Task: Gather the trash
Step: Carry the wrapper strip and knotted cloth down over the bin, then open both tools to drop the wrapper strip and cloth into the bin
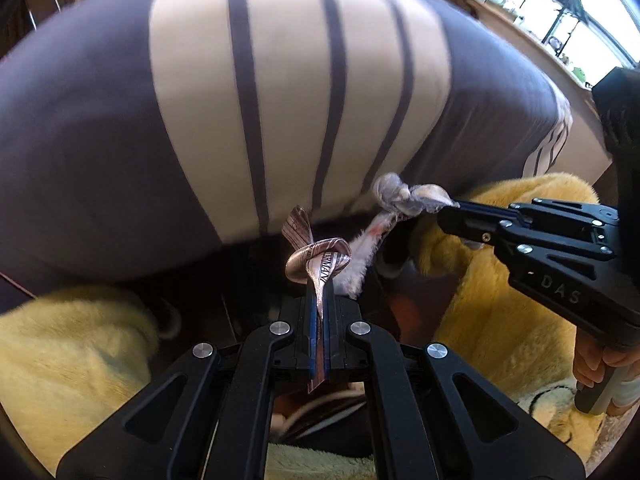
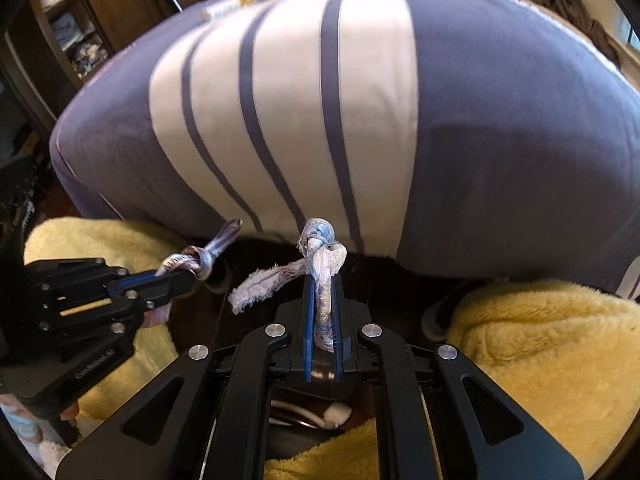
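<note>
Left wrist view: my left gripper (image 1: 319, 300) is clenched on a knotted foil wrapper (image 1: 320, 258). Its flat tail runs back between the pads, along the fingers, and its knot sticks out just past the tips. To the right, my right gripper (image 1: 450, 210) comes in from the side, clamped on a second knotted wrapper (image 1: 404, 198) with a frayed white tail hanging toward my left one. Behind both lies the striped bed (image 1: 280, 80), and yellow fleece (image 1: 72, 356) is on either side below.

Right wrist view: the left gripper (image 2: 192, 276) is at left with its wrapper (image 2: 208, 252), and the right gripper (image 2: 325, 280) is in the middle, its wrapper (image 2: 320, 248) pinched lengthwise.

Both pieces are already held and close together, neither hand nearer to anything loose. Directly beneath the fingers I see a dark opening with white scraps (image 2: 336, 416). I judge that to be the bin, so the drop is straight down.
</note>
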The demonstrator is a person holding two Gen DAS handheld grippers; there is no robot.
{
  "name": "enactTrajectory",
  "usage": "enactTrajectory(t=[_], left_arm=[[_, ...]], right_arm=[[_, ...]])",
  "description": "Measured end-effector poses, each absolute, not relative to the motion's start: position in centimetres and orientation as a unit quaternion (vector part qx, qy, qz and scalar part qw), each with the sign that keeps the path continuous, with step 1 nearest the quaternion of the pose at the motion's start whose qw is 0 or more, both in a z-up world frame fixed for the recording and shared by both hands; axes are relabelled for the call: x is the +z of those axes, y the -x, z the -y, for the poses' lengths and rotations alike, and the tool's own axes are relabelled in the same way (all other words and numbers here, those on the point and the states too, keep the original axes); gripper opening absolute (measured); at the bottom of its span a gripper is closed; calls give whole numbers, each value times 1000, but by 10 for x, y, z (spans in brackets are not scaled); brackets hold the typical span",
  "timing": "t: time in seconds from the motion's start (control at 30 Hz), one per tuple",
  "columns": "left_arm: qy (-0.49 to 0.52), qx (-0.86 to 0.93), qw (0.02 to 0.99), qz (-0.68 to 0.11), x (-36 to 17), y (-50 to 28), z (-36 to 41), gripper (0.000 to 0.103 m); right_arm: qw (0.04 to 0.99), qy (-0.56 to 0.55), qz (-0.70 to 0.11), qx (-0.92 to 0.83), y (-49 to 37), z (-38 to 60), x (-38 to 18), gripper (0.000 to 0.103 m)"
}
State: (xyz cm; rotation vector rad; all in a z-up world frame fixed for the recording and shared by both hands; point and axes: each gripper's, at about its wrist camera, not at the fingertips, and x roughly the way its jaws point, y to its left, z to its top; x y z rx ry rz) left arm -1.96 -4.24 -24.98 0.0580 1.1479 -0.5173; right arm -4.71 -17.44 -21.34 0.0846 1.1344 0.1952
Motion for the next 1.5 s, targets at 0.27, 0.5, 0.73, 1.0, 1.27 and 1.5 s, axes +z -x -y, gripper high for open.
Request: enactTrajectory(t=[0.27,0.5,0.73,1.0,1.27,1.5], left_arm=[[-11,-253,760,-598,-300,6,47,1],[-1,-253,737,-626,-322,-2,48,3],[1,-246,732,-636,-325,2,46,13],[1,-230,750,-620,-313,5,36,46],[-8,-216,787,-578,-278,10,29,88],[-15,-211,825,-524,-230,15,20,95]], right_arm=[[791,-61,-600,101,32,168,-262,9],[769,-72,-626,112,19,161,-280,12],[761,-85,-632,116,9,163,-282,14],[779,-86,-613,101,9,167,-266,42],[823,-72,-560,61,18,181,-228,97],[857,-67,-510,39,28,195,-185,99]])
